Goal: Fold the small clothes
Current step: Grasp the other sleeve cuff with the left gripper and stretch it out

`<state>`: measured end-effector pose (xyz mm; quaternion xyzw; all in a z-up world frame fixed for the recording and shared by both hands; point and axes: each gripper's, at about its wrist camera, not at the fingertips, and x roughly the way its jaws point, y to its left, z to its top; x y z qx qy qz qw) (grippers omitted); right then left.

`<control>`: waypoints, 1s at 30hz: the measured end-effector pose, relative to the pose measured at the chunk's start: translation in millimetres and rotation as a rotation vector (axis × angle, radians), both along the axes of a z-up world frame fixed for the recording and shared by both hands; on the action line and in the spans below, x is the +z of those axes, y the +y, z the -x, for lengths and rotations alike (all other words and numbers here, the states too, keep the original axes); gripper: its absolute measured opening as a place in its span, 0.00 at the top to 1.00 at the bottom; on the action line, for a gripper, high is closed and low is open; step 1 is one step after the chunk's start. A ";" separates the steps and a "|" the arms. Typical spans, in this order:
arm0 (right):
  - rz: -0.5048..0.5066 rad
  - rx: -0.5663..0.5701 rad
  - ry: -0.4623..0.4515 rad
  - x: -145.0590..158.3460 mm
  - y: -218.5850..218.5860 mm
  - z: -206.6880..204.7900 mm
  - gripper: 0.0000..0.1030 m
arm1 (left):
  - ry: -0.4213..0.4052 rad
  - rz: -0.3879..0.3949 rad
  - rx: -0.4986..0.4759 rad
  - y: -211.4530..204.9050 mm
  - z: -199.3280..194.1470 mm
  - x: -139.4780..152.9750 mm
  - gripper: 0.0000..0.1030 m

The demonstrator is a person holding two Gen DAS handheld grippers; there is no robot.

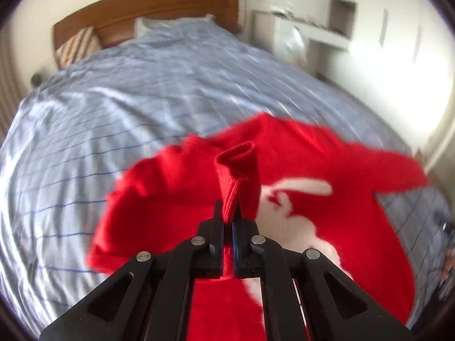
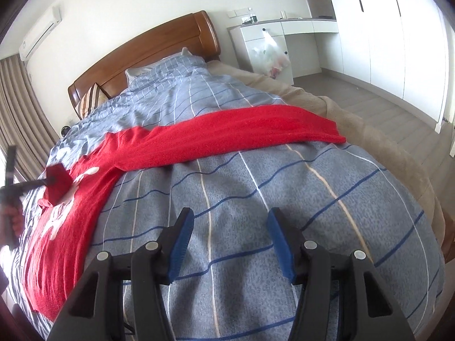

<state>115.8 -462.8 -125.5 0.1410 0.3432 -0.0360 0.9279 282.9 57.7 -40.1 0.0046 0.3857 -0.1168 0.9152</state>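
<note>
A small red sweater [image 2: 85, 199] with a white animal figure on its front [image 1: 287, 213] lies on the blue checked bed cover. My left gripper [image 1: 228, 210] is shut on the cuff of one red sleeve [image 1: 237, 170] and holds it lifted over the sweater's body; it also shows in the right wrist view [image 2: 42, 183]. The other sleeve [image 2: 227, 133] lies stretched out flat to the right across the bed. My right gripper [image 2: 230, 221] is open and empty above the bare cover, in front of that sleeve.
The bed cover [image 2: 256, 199] spreads back to a wooden headboard [image 2: 148, 48] with pillows [image 2: 91, 99]. A beige blanket edge [image 2: 369, 130] runs along the bed's right side. A white desk with a hanging plastic bag [image 2: 270, 54] and wardrobes stand beyond.
</note>
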 end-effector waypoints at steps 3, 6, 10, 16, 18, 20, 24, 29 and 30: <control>0.001 -0.001 -0.002 -1.3 0.5 -0.3 0.46 | -0.047 0.080 0.278 104.4 14.0 21.3 0.98; 0.006 -0.001 -0.002 -1.5 1.9 -0.4 0.44 | -0.032 0.089 0.562 197.4 36.4 11.4 0.98; 0.027 -0.001 0.002 -2.8 6.0 -0.8 0.42 | 0.042 0.097 0.873 290.0 79.1 -28.8 0.98; 0.054 -0.004 0.018 -5.3 9.9 -2.5 0.41 | 0.131 0.134 1.018 332.3 114.2 -83.3 0.98; 0.061 -0.006 0.022 -6.5 11.1 -2.5 0.41 | 0.131 0.125 1.020 333.5 117.2 -89.1 0.98; 0.066 -0.008 0.027 -7.5 12.0 -3.7 0.41 | 0.131 0.129 1.024 333.2 118.9 -91.7 0.98; 0.079 -0.013 0.035 -9.3 15.1 -5.7 0.41 | 0.141 0.150 1.033 339.7 115.8 -95.6 0.98; 0.082 -0.013 0.037 -10.0 15.2 -6.3 0.41 | 0.142 0.182 1.043 348.3 114.1 -105.3 0.98; 0.083 -0.013 0.037 -9.9 15.2 -6.3 0.41 | 0.138 0.182 1.042 347.6 114.3 -106.1 0.98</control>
